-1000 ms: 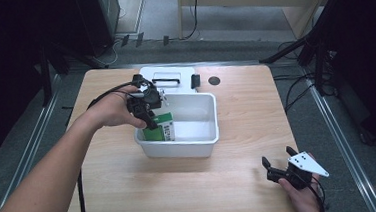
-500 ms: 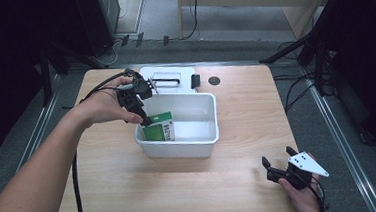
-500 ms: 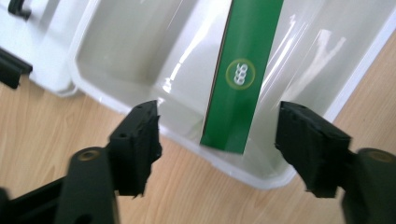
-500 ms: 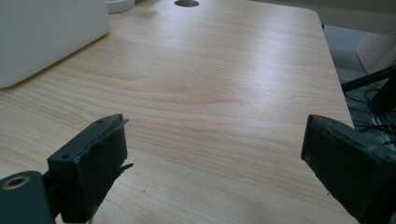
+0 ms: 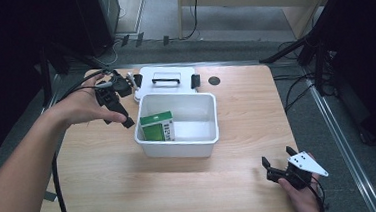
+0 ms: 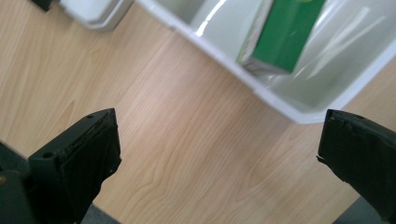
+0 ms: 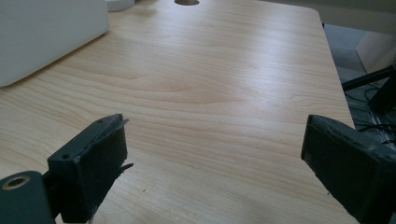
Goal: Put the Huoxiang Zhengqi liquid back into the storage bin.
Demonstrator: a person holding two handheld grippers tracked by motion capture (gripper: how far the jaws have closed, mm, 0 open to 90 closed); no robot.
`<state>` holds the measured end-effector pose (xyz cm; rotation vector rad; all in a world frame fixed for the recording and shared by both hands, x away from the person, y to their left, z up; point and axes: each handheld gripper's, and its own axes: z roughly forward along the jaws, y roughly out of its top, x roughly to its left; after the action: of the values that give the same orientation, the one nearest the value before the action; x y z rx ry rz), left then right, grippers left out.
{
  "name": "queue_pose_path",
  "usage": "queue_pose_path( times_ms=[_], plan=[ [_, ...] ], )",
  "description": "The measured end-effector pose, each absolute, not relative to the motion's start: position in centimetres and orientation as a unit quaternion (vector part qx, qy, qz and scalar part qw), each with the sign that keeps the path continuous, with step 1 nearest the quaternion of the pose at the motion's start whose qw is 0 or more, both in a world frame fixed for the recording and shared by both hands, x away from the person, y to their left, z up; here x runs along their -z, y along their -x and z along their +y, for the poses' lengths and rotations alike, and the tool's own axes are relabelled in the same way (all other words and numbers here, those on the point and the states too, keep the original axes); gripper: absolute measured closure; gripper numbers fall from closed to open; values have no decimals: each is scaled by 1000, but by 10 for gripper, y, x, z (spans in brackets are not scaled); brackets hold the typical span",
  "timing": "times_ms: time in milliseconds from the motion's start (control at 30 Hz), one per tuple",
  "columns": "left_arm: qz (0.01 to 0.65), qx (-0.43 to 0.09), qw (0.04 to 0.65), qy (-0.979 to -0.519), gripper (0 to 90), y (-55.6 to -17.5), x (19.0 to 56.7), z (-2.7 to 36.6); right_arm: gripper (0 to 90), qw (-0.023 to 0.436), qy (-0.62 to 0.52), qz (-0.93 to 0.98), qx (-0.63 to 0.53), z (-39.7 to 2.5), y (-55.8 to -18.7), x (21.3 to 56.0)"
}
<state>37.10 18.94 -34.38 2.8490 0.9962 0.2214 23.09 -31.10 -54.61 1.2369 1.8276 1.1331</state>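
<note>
A green box (image 5: 158, 127) stands inside the white bin (image 5: 178, 149) at its left end. In the left gripper view the green box (image 6: 281, 33) leans against the bin's wall (image 6: 278, 103). My left gripper (image 5: 118, 120) hovers just left of the bin, open and empty, tilted down toward the table. Its own camera shows the left gripper (image 6: 217, 156) over bare wood with the jaws wide apart. Near the table's front right corner my right gripper (image 5: 278, 158) rests low, open and empty. The right gripper (image 7: 215, 163) points across the wood toward the back.
The bin's white lid (image 5: 166, 80) with a black handle lies flat behind the bin. A round cable hole (image 5: 214, 80) sits in the wooden table (image 5: 246, 107) at the back. Dark floor and cables surround the table. The bin's outer wall (image 7: 46, 32) stands left of the right gripper.
My left gripper has drawn back from the bin's left edge, moving left and slightly toward the back. The green box stays in the bin. The right gripper has not moved.
</note>
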Motion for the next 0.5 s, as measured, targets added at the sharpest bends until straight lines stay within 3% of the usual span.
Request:
queue_pose_path(
  times_ms=[167, 300, 500],
  plan=[
    [372, -81, 57, -923, 0, -368, 349, 204, 69, 324, -471, 697, -432, -311, -231, 546],
    [375, -75, 36, -923, 0, -363, 360, 214, 69, 325, -470, 697, -433, -311, -231, 546],
    [393, -80, 49, -915, 0, -351, 365, 230, 69, 324, -470, 697, -433, -311, -231, 546]
  ],
)
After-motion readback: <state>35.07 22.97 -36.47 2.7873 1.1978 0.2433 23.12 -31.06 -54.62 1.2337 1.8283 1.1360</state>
